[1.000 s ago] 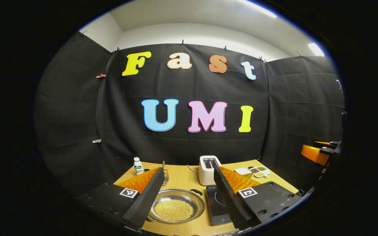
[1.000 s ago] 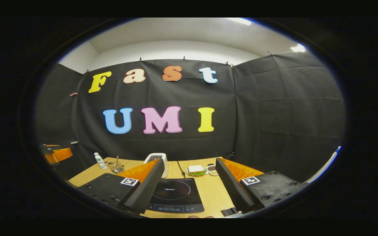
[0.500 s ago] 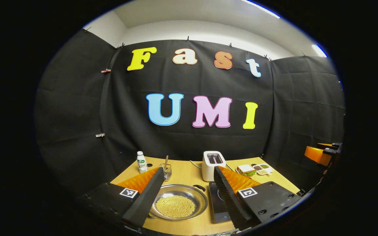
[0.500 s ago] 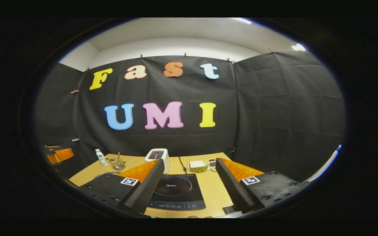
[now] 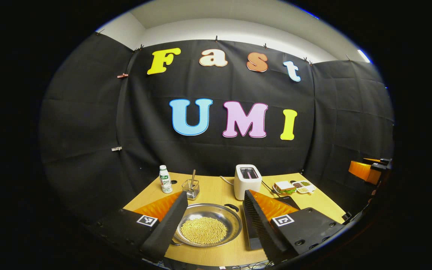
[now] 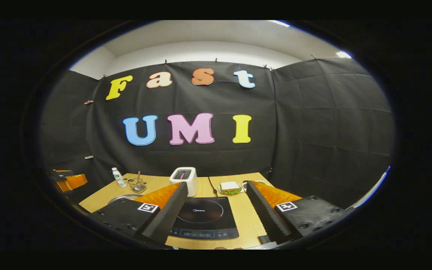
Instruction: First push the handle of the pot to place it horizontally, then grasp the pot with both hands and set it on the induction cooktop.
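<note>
Left hand-held gripper (image 5: pixel 210 210) is spread above the pot (image 5: pixel 206 229). Right hand-held gripper (image 6: pixel 216 202) is spread above the induction cooktop (image 6: pixel 203 217). Both items rest on the bench (image 5: pixel 216 193).

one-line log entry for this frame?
phase: approach | left gripper: open, above pot | right gripper: open, above induction cooktop | pot: on table, off cooktop

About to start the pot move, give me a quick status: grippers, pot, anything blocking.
Left gripper open above the pot. Right gripper open over the induction cooktop. Pot on the table, ungrasped, beside cooktop. Nothing between them.
</note>
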